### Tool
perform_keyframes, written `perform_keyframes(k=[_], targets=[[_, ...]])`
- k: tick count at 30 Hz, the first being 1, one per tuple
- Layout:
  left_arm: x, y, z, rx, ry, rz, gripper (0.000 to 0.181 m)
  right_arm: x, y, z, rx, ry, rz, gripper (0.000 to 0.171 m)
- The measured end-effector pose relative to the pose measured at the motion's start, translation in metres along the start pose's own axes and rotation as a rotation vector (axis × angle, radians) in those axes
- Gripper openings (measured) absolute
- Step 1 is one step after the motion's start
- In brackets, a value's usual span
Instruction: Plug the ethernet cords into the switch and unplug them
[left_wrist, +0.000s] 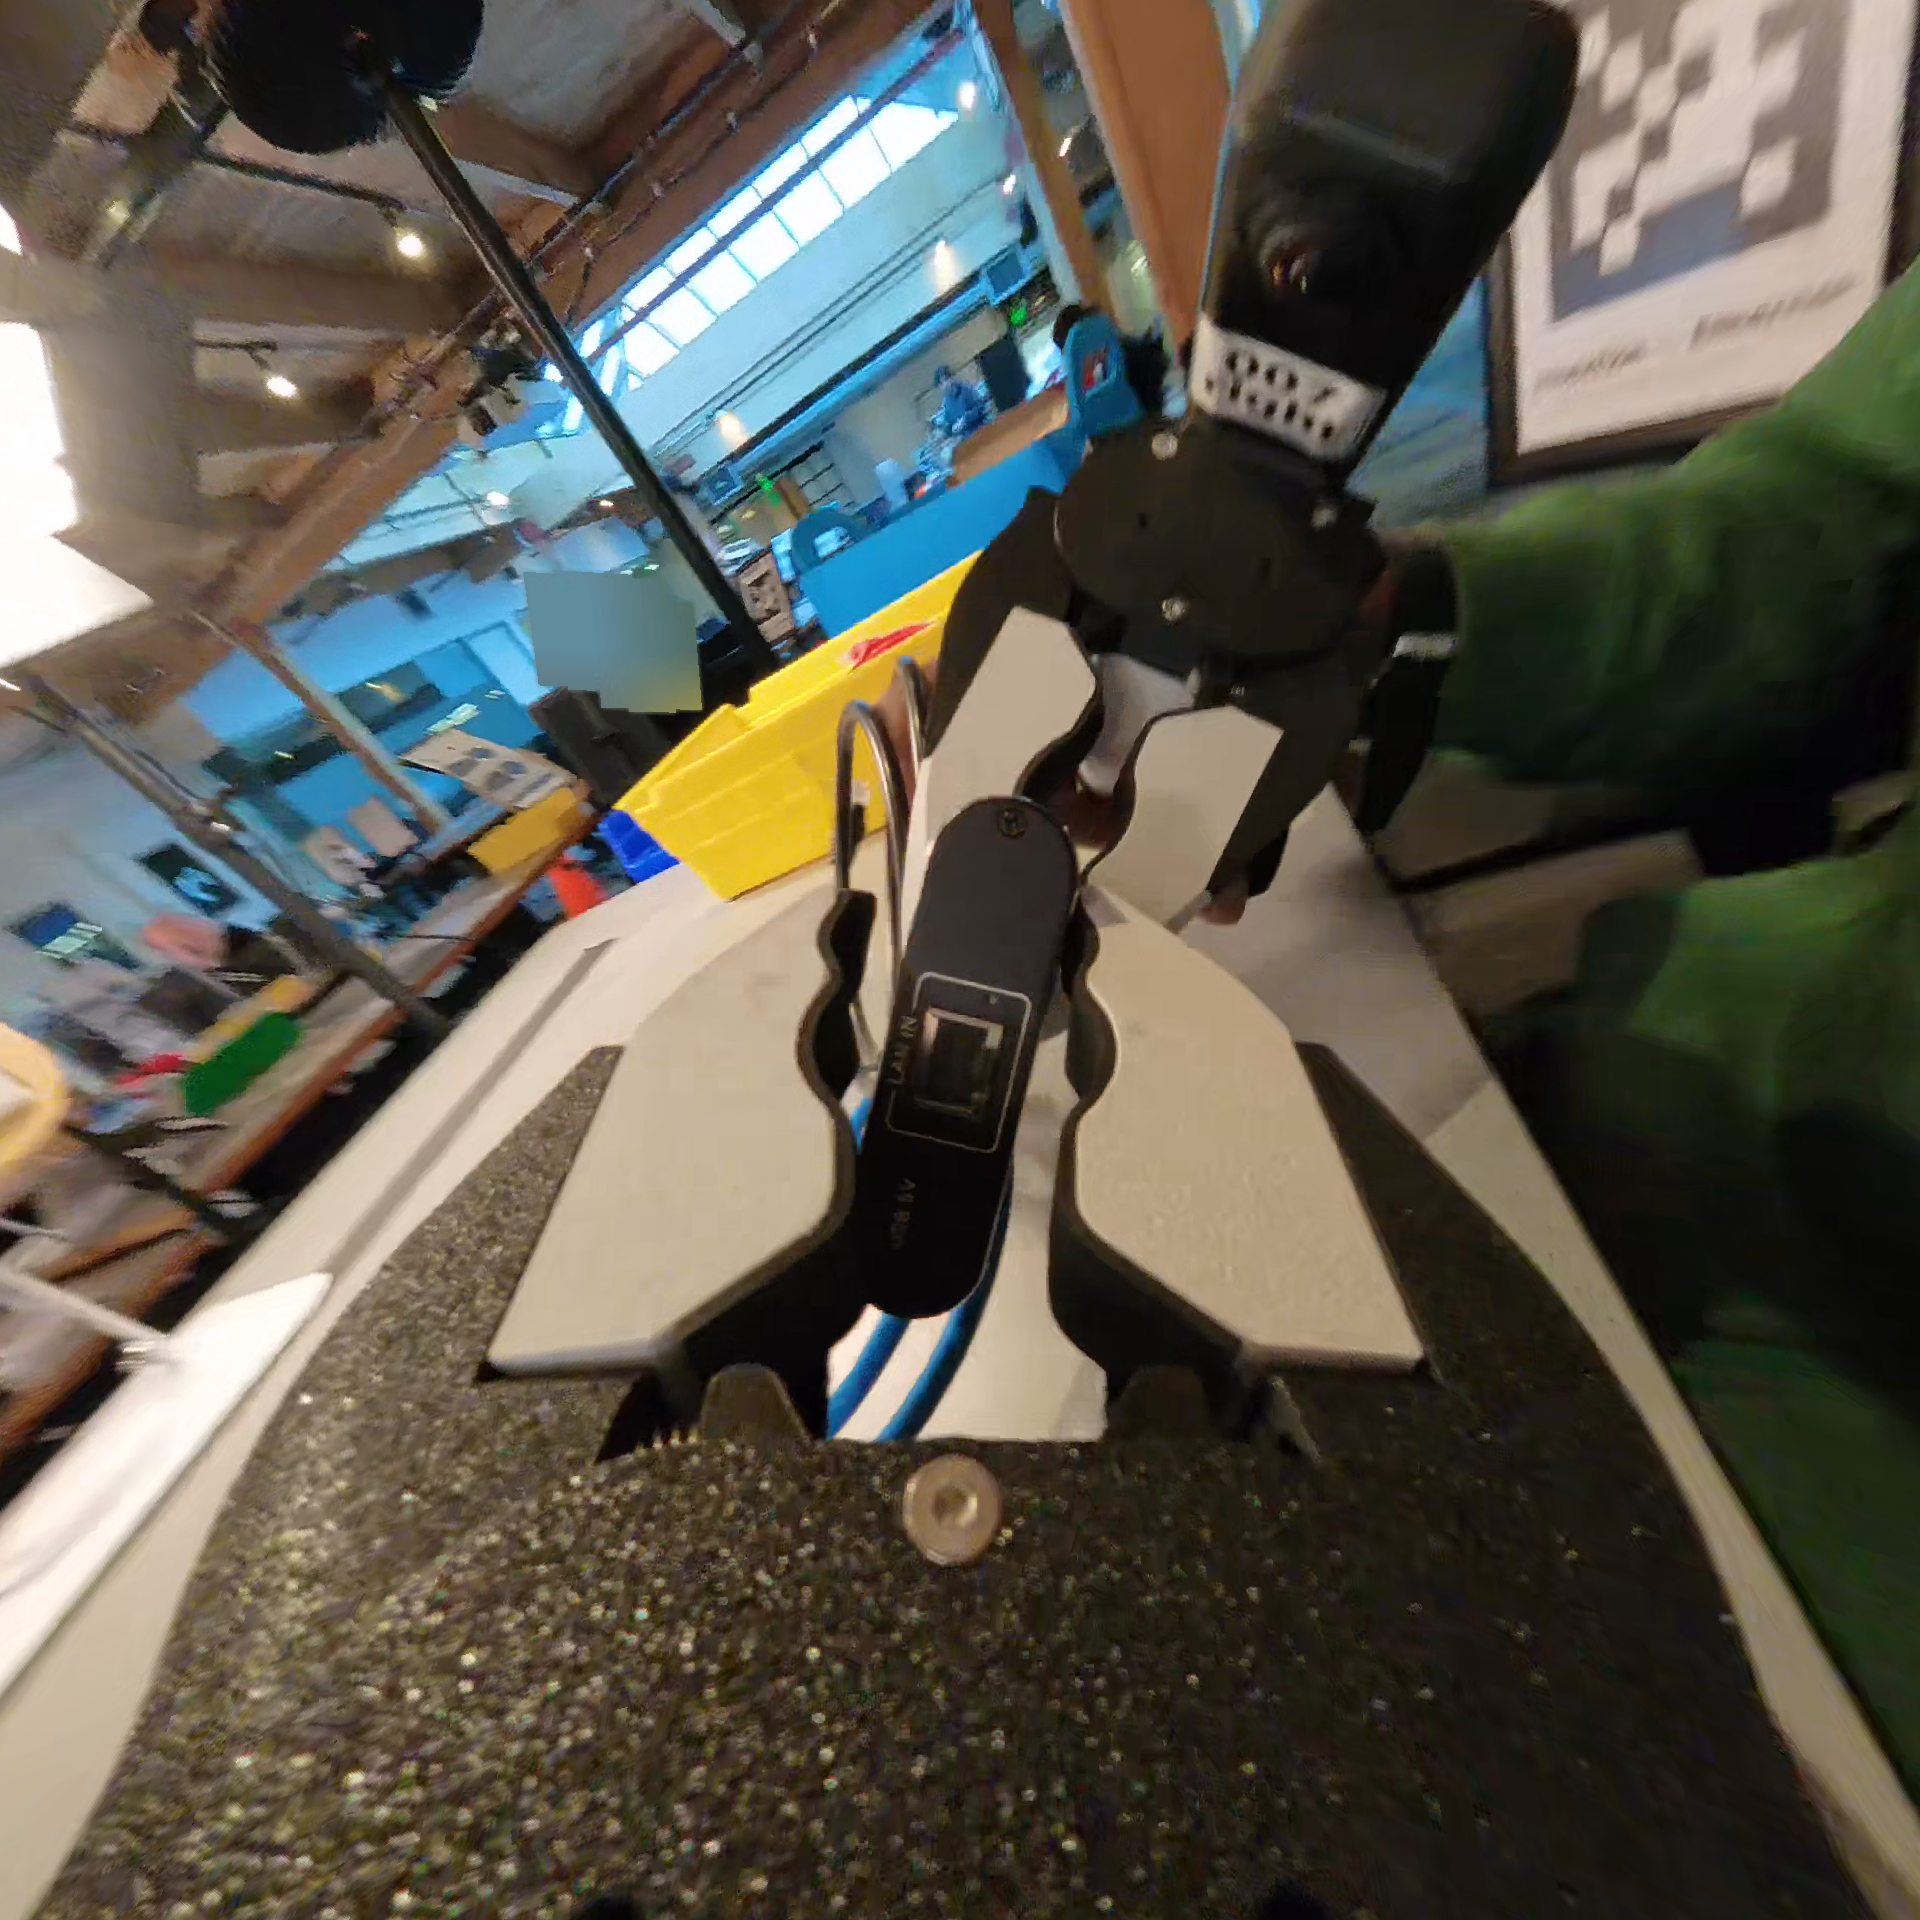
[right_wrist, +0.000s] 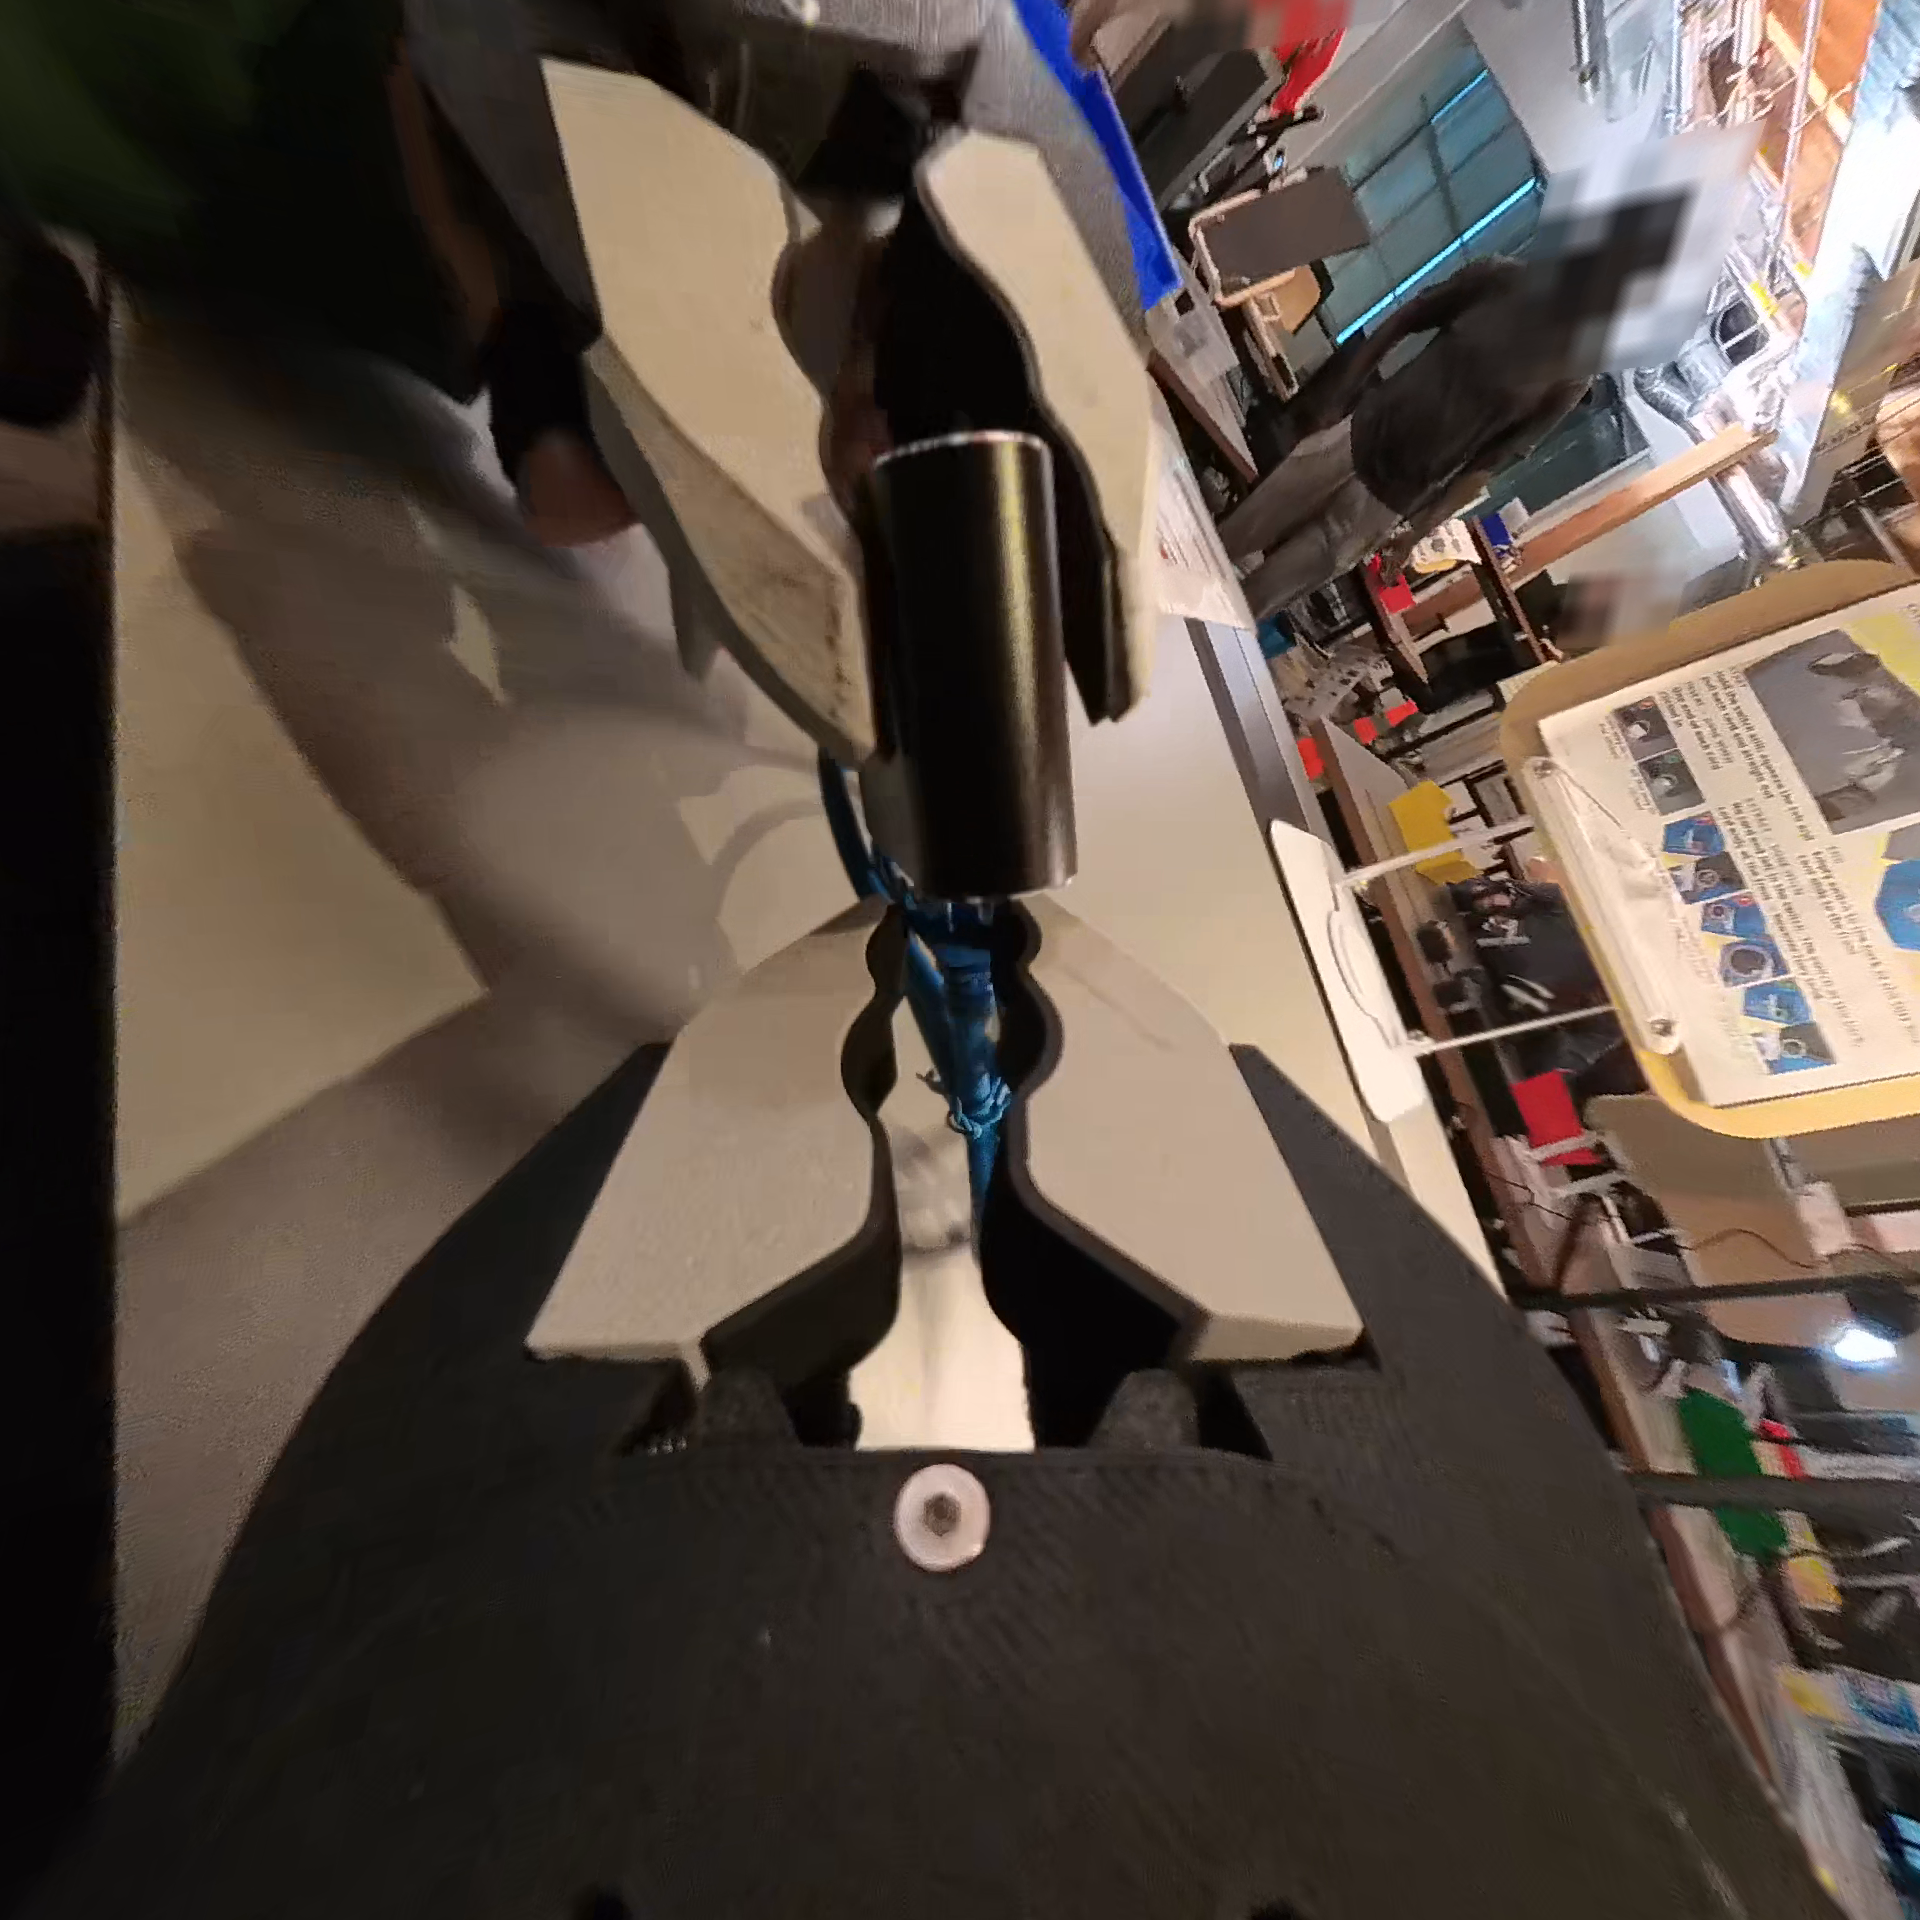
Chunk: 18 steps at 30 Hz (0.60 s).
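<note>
My left gripper (left_wrist: 966, 925) is shut on the black switch (left_wrist: 971, 1049), held above the table with its oval end face and one empty port towards the camera. A blue ethernet cord (left_wrist: 904, 1351) runs beneath the switch. A thin grey cable (left_wrist: 868, 769) loops behind it. My right gripper (right_wrist: 956, 925) is shut on the blue ethernet cord (right_wrist: 961, 1049), its tips right against the end of the switch (right_wrist: 966, 665). The right gripper also shows in the left wrist view (left_wrist: 1143, 810), behind the switch. The plug itself is hidden.
Both grippers are over a white table (right_wrist: 1143, 935). Yellow bins (left_wrist: 790, 769) stand at its far side. A green sleeve (left_wrist: 1714, 644) is at the right. A clipboard with an instruction sheet (right_wrist: 1714, 883) stands on a stand beyond the table edge. The gap from one gripper's tips to the other's is roughly 4 cm.
</note>
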<state>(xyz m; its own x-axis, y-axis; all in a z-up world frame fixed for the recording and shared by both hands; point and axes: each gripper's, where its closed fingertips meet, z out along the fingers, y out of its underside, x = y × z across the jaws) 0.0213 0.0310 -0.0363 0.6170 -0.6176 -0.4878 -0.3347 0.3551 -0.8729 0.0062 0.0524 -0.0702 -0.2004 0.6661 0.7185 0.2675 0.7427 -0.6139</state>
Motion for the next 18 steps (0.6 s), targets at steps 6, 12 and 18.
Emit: perform_keyframes(k=[6, 12, 18], targets=[[0.005, 0.016, 0.007, -0.111, -0.073, 0.269, 0.029, 0.0, 0.007, -0.004, -0.01, -0.02, -0.018, 0.016], [0.001, 0.028, 0.01, -0.207, -0.152, 0.444, 0.035, -0.003, 0.007, -0.007, -0.003, -0.037, -0.039, 0.016], [0.007, 0.028, 0.01, -0.248, -0.16, 0.497, 0.028, -0.004, 0.006, -0.009, -0.013, -0.017, -0.094, 0.016]])
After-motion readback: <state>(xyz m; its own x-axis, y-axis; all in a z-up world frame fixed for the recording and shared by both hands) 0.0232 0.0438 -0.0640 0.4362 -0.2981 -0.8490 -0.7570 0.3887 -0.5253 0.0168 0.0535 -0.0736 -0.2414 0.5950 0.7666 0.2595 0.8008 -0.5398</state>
